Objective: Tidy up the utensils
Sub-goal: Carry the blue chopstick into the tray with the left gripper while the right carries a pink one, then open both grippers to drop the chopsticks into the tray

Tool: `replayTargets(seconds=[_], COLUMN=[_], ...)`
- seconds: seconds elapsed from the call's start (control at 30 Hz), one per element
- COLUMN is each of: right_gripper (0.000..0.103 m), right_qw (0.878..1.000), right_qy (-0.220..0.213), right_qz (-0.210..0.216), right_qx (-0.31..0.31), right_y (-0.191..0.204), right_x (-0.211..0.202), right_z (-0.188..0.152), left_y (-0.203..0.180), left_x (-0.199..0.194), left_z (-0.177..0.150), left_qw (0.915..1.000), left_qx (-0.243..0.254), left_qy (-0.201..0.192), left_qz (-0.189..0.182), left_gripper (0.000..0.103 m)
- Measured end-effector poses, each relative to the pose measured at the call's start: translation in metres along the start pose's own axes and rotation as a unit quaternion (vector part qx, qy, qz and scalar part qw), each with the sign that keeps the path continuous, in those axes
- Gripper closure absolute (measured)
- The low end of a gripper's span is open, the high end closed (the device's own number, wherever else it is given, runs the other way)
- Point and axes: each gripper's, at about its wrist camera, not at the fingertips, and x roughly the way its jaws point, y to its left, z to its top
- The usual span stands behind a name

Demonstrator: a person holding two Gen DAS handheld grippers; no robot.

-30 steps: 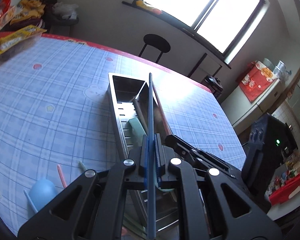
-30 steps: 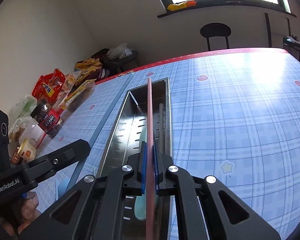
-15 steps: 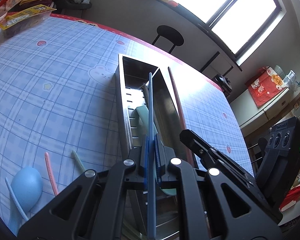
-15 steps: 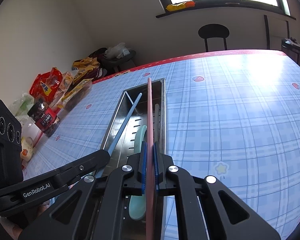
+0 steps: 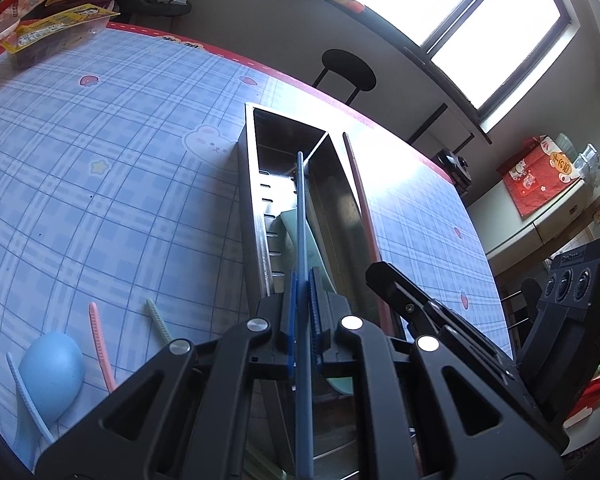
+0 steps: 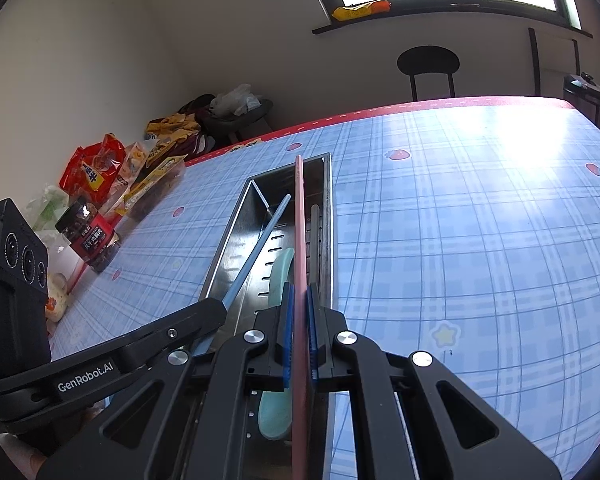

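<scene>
My left gripper [image 5: 302, 276] is shut on a blue chopstick [image 5: 300, 204] that points into the steel utensil tray [image 5: 248, 200]. My right gripper [image 6: 299, 292] is shut on a pink chopstick [image 6: 299, 216], which runs above the tray [image 6: 224, 248] along its length. A pale green spoon [image 6: 278, 280] and a dark chopstick [image 6: 314, 236] lie inside the tray. The blue chopstick [image 6: 256, 252] slants over the tray's left side. On the cloth to the left lie a blue spoon [image 5: 52, 376], a pink chopstick [image 5: 100, 348], a green chopstick [image 5: 158, 320] and a light blue chopstick [image 5: 24, 396].
Snack bags [image 6: 96, 168] and a dark jar [image 6: 90, 232] crowd the table's left edge. A black stool [image 6: 428, 64] stands beyond the far table edge under the window. The blue checked cloth [image 6: 480, 240] lies to the right of the tray.
My left gripper has sunk and swung its blue chopstick over the tray, its tip now inside the far end. The right gripper and its pink chopstick have stayed put.
</scene>
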Motion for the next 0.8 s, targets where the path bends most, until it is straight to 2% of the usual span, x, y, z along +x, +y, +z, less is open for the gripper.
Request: replayTargets(seconds=[0.33,0.57,0.67,0.7,0.8], right_gripper=[0.095,0.094,0.077,0.067,0.047], right_qw=[1.000,1.000,1.000,0.999,0.999], right_qy=[-0.004,-0.016,-0.026,-0.030,-0.040], right_qz=[0.005,0.003,-0.002,-0.004,-0.008], right_qx=[0.003,0.006,0.009,0.010,0.007], right_y=[0.000,-0.002,-0.003,-0.003,-0.001], right_x=[-0.002,-0.008,-0.011,-0.012,-0.015], right_z=[0.000,0.001,0.002,0.002,0.002], left_y=[-0.003,-0.007,-0.005,-0.005,0.000], left_x=[0.002,-0.009,-0.025,-0.031,-0.052], left_z=[-0.001,0.001,0.004,0.005,0.006], left_qw=[1.0000,0.9994,0.9981,0.9972,0.9929], left_qx=[0.003,0.022,0.043,0.053,0.083], left_qy=[0.002,-0.019,-0.038,-0.045,-0.072], left_qz=[0.003,0.018,0.023,0.027,0.045], left_gripper=[0.093,0.090,0.083,0.082,0.073])
